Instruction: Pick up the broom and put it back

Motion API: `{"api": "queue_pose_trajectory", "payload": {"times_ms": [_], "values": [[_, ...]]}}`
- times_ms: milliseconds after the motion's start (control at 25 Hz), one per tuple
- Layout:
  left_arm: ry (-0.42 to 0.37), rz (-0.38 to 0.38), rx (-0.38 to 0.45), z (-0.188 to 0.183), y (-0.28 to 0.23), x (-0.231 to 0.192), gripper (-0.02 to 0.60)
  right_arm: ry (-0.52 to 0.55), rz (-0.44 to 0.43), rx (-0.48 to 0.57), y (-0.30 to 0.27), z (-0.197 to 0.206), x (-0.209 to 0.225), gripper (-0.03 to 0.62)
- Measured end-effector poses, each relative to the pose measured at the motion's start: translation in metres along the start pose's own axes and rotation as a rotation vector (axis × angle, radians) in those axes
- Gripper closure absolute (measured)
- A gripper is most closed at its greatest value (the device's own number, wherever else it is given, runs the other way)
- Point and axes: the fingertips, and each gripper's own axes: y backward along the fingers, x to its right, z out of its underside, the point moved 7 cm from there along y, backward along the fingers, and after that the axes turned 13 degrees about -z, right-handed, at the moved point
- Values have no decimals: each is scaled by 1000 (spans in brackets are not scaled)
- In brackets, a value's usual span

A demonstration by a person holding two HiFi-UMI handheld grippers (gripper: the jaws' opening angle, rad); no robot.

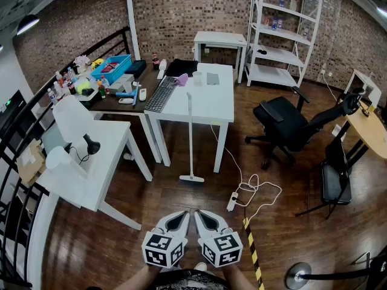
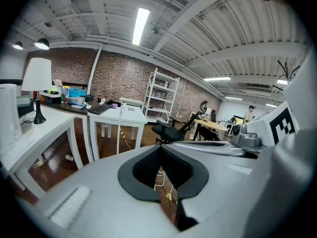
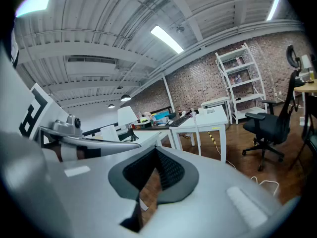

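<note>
A white broom stands upright on the wooden floor, its handle leaning on the front edge of the white table and its head on the boards. It also shows far off in both gripper views, as a thin white broom handle and broom handle. My left gripper and right gripper are held side by side low in the head view, well short of the broom. Both are shut with nothing between the jaws, as seen on the left gripper and the right gripper.
A white desk with a lamp stands at the left, by a black railing. A power strip with looped white cable lies right of the broom. A black office chair stands further right; yellow-black tape marks the floor.
</note>
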Motion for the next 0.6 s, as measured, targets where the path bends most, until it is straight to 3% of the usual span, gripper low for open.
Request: {"api": "queue_pose_trajectory", "payload": {"times_ms": [280,600], "values": [[8,-14,-11,-8,-45,-21,577,-24,10,-13,-39,-7,37,594],[27,20,24,-57,-117,-73,577,12,41,-34,-118,-45,78,594]]}}
